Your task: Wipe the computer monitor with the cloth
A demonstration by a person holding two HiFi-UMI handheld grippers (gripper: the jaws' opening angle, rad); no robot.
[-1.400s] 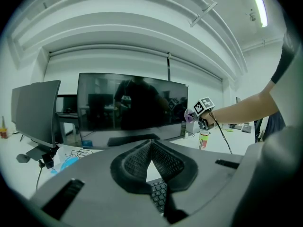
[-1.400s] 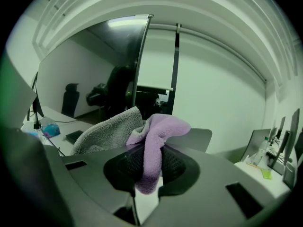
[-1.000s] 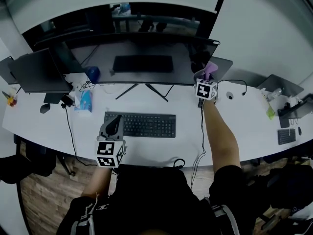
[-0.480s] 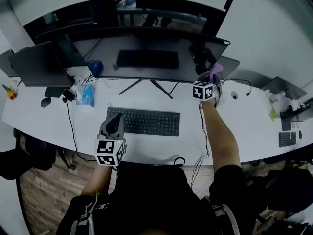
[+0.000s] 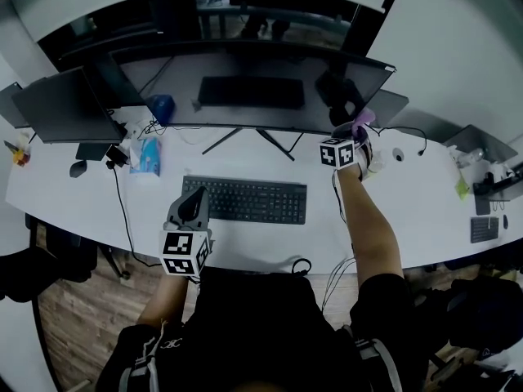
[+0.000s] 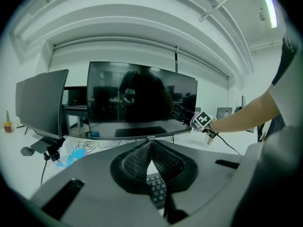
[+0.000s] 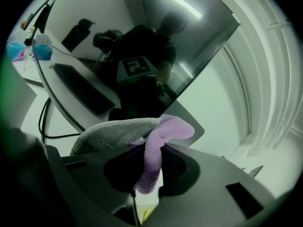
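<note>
Cloth (image 7: pixel 124 131) in right tongs (image 7: pixel 147 168), maybe touching monitor (image 5: pixel 261 88).

right tongs (image 5: pixel 358 131) and cloth (image 5: pixel 364 118), slid left along monitor (image 5: pixel 245 88)

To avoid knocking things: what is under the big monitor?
Its two spread legs on the desk; cables and a blue object near the left end. The desk behind the screen is hidden.

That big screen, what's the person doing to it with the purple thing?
A person holds a gripper in each hand. The right gripper is clamped on a purple and grey cloth, held up by the lower right corner of the monitor, ready for wiping it. The left gripper is shut and empty, and hovers near the keyboard.
</note>
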